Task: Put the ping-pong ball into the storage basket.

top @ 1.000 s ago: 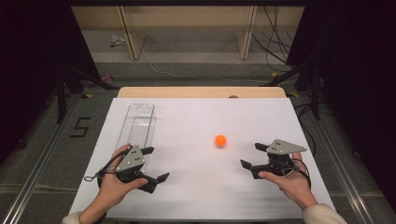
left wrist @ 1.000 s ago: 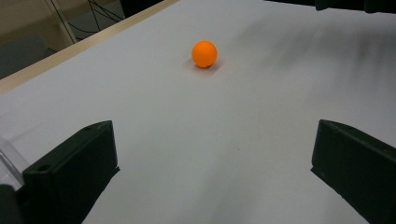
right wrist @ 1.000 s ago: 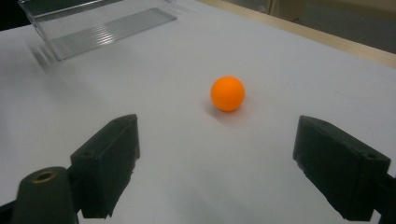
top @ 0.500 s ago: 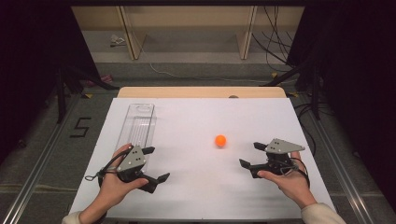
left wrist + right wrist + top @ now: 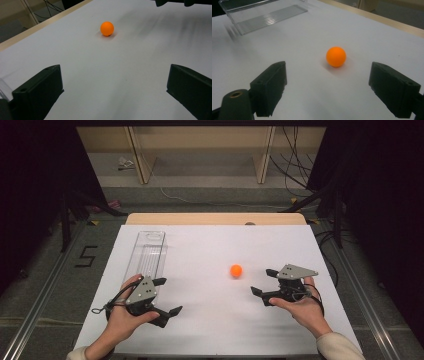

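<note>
White-covered rectangular table (image 5: 210, 330): work looks barely begun. Clear ribbed plastic tray (image 5: 146, 254), long and narrow, lies far left, nothing inside as far as seen. Left gripper (image 5: 166, 296), near left, just beside tray's near end; jaws spread wide, holding nothing. Right gripper (image 5: 264, 282), near right; jaws spread, aimed at ball, apart from it. Small orange ball (image 5: 236, 270) sits loose on table right of centre, untouched. Left to do, probably: grasp ball, carry to tray.

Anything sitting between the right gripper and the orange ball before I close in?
No. In the right gripper view, bare white table surface lies between the open right gripper and the orange ball.
</note>
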`<state>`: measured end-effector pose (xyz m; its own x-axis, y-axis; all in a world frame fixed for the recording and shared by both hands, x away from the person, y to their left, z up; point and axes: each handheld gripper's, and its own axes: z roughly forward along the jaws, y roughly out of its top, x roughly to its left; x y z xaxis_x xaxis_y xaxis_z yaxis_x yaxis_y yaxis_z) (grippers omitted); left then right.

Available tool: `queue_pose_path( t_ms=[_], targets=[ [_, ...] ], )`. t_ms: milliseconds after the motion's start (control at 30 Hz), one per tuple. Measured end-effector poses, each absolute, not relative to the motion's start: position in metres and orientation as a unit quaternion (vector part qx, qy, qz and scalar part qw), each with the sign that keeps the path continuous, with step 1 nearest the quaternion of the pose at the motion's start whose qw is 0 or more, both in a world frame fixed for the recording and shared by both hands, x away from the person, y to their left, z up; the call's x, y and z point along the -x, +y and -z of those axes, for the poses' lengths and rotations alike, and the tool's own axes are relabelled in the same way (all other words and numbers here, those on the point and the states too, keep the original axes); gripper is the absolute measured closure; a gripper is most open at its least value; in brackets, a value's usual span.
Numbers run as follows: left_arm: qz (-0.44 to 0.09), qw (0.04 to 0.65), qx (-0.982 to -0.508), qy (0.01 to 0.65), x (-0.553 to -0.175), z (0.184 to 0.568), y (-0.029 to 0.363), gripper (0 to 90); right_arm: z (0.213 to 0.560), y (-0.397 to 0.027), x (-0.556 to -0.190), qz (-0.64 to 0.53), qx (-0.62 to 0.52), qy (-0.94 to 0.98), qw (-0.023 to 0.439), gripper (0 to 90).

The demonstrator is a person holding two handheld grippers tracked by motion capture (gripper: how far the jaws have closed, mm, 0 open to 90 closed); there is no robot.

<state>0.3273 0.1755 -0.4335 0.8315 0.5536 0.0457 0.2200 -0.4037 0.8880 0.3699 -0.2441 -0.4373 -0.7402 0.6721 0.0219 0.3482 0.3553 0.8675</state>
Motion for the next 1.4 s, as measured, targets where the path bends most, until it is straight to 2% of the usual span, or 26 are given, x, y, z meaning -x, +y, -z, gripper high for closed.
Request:
queue_pose_path(
  t_ms=[600, 1400],
  targets=[
    [-0.169, 0.493, -0.821, 0.233, -0.326, 0.433, 0.175, 0.0, 0.445, -0.212, -0.403, -0.453, -0.306, 0.820, 0.169, 15.8],
    [-0.167, 0.493, -0.822, 0.231, -0.326, 0.433, 0.175, 0.0, 0.452, -0.200, -0.418, -0.441, -0.308, 0.826, 0.168, 15.7]
  ],
)
